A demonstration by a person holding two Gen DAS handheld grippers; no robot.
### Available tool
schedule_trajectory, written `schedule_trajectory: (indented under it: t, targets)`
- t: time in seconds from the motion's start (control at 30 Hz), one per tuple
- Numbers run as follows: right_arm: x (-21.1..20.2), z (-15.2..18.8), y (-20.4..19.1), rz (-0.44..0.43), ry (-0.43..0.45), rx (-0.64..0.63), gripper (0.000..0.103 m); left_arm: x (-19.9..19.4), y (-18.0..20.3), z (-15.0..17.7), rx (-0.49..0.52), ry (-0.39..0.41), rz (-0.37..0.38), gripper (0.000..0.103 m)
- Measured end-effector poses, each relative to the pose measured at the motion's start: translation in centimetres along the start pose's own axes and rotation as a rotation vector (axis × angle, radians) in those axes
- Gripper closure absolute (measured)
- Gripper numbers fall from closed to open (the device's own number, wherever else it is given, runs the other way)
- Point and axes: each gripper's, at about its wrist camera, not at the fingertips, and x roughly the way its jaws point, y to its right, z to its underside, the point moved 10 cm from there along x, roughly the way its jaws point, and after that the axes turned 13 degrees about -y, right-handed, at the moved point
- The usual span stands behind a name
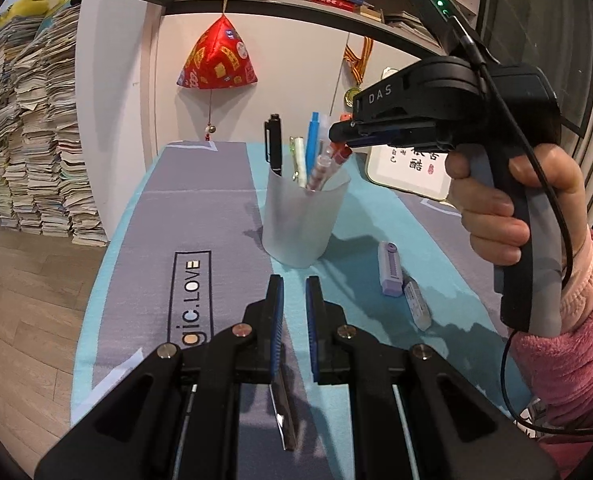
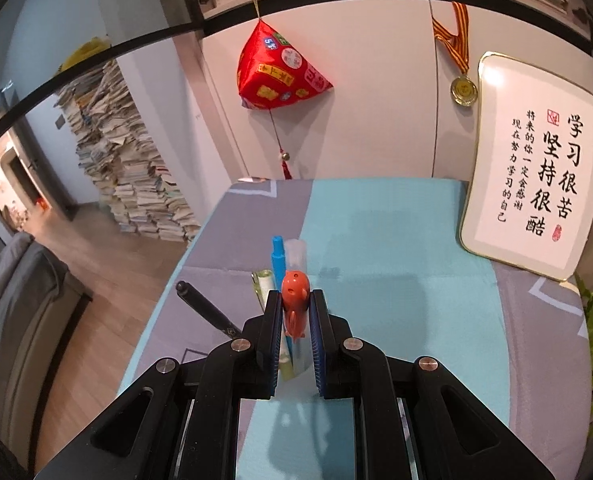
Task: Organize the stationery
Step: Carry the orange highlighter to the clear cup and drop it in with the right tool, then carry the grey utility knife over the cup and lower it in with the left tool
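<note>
Above desk mat (image 1: 216, 216), orange-capped pen (image 1: 323, 168) near-upright, cap up.

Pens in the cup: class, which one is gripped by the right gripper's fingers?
The pen with the orange-red cap, pinched by the right gripper. The black pen and blue pen stand free in the cup.

A pen cup (image 1: 302, 220) stands on a desk mat (image 1: 200, 216), several pens (image 1: 273, 144) upright inside it. To the cup's right, two small cases (image 1: 390, 268) lie on the mat, touching end to end. Behind them, a framed sign (image 1: 406, 168) leans against the wall. A paper stack (image 1: 32, 136) stands on the floor at left.
</note>
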Motion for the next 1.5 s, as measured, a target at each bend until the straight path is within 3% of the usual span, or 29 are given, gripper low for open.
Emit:
schedule_trajectory:
  t: [0.2,0.33,0.6,0.77,0.93,1.03,1.17,1.2,1.23,1.27,1.5]
  targets:
    - [0.9,0.7,0.0,-0.004,-0.046,-0.004,0.088,0.9,-0.6,1.0,-0.002,-0.046,-0.03,0.092]
    - [1.4,1.4,0.1,-0.037,-0.085,0.017,0.088,1.7,-2.0,2.0,-0.03,-0.08,-0.069,0.075]
    - [0.0,2.3,1.1,-0.072,-0.07,0.044,0.088,3.5,-1.9,2.6,-0.014,-0.136,-0.08,0.071]
    - [-1.7,4.7,2.7,-0.052,-0.026,0.019,0.088,5.7,-2.0,2.8,-0.009,-0.189,-0.107,0.07]
    - [-3.0,6.1,5.2,0.043,0.059,0.007,0.088,7.2,-2.4,2.5,-0.019,-0.217,-0.129,0.072]
    - [-3.1,6.7,6.4,0.089,0.064,0.0,0.088,7.8,-2.4,2.5,-0.015,-0.234,-0.133,0.072]
    - [-2.7,7.6,7.0,0.01,0.023,0.034,0.088,8.0,-2.2,2.2,0.0,-0.229,-0.162,0.073]
    - [-2.8,7.8,7.2,0.013,0.024,0.036,0.088,8.1,-2.2,2.1,0.001,-0.229,-0.162,0.078]
    - [-2.8,7.9,7.3,0.022,0.028,0.035,0.088,8.1,-2.2,2.1,0.001,-0.226,-0.163,0.091]
    - [-2.8,8.0,7.4,0.034,0.028,0.033,0.088,8.1,-2.2,2.1,-0.005,-0.228,-0.153,0.094]
    - [-2.3,9.0,7.9,0.053,-0.026,0.031,0.088,6.5,-0.7,1.2,0.003,-0.187,-0.138,0.094]
